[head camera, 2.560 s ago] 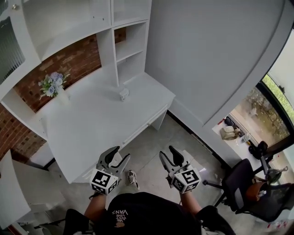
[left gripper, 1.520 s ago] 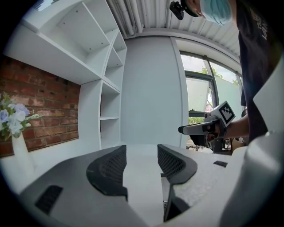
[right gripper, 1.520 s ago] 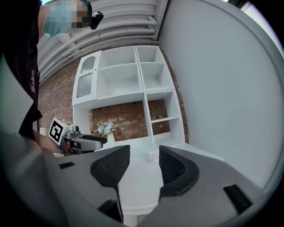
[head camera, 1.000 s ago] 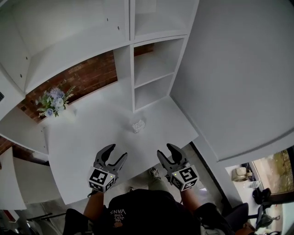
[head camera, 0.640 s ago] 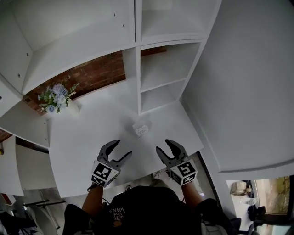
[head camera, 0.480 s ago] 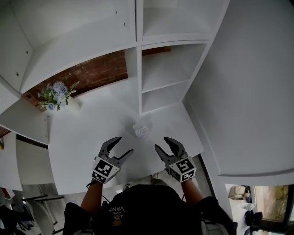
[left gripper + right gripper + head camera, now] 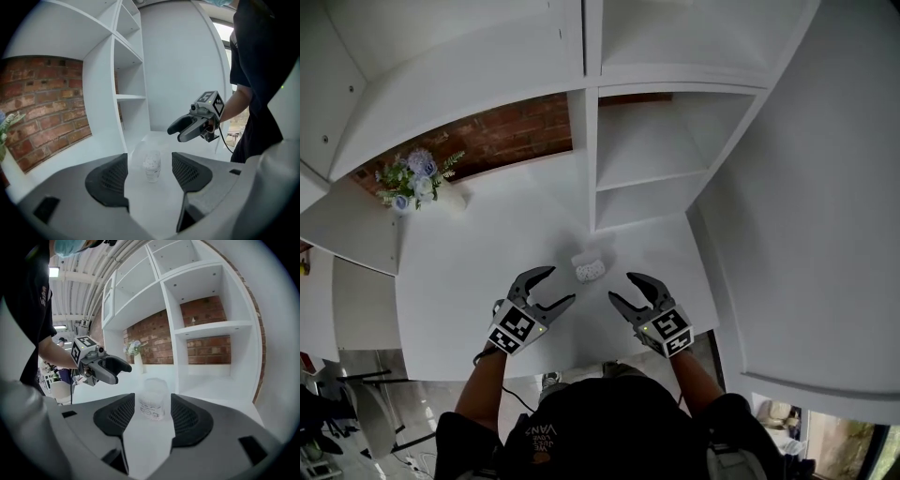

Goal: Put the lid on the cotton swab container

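A small clear cotton swab container (image 7: 592, 272) stands on the white desk (image 7: 469, 272), and a hazy translucent piece (image 7: 583, 257), apparently its lid, lies right behind it. My left gripper (image 7: 560, 284) hovers just left of the container, open and empty. My right gripper (image 7: 621, 287) hovers just right of it, its jaws opening with nothing between them. In the left gripper view the container (image 7: 152, 165) stands ahead between the jaws, with the right gripper (image 7: 192, 127) beyond. In the right gripper view the container (image 7: 152, 400) stands ahead, with the left gripper (image 7: 107, 366) at the left.
A vase of pale flowers (image 7: 414, 180) stands at the desk's back left against the brick wall (image 7: 502, 139). A white shelf unit (image 7: 661, 159) rises at the back right. The desk's front edge runs just under both grippers.
Both grippers have moved forward over the desk and now flank the container. Their jaws stand wider than before. The head view has swung toward the desk.
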### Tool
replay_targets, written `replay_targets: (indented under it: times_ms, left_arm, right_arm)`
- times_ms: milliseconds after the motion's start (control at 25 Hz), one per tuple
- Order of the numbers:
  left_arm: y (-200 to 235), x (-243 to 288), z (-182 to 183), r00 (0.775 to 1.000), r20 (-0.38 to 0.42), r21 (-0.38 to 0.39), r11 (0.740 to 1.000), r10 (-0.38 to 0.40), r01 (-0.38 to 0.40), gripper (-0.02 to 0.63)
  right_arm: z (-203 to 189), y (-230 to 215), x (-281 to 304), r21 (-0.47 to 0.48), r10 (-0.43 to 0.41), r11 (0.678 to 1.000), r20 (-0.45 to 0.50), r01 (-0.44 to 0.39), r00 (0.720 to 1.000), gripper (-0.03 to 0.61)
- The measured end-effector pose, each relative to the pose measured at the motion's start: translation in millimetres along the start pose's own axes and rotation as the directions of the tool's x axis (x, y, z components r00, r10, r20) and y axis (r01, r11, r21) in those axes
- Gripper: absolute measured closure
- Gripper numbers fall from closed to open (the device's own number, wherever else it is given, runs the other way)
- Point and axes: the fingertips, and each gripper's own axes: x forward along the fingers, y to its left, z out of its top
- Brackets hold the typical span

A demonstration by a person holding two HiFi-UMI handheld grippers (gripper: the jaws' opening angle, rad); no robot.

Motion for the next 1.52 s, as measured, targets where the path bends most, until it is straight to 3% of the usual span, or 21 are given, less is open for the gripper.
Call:
replay_targets:
  times_ms: [400,880,1520]
  left_arm:
    - [9,24,-5,0.998,-0.051,0.063,0.997,-0.041,0.044,0.33]
    - [2,53,-23,0.983,-0.136,0.124,0.983,-0.119,0.136,0.307]
    - [1,70,-23,0.975,-0.167,0.144,0.974,-0.149,0.174,0.305]
  right_arm:
    - [-23,-10,41,-0.111,0.114,0.986,-0.089,-0.124,0.99,0.359]
    - [-48,-9,69,-0.166,0.202,0.959,-0.178,-0.232,0.963,0.356]
    - [-60,-10,82,-0.164,0.223,0.953,-0.187,-0.254,0.957,0.39]
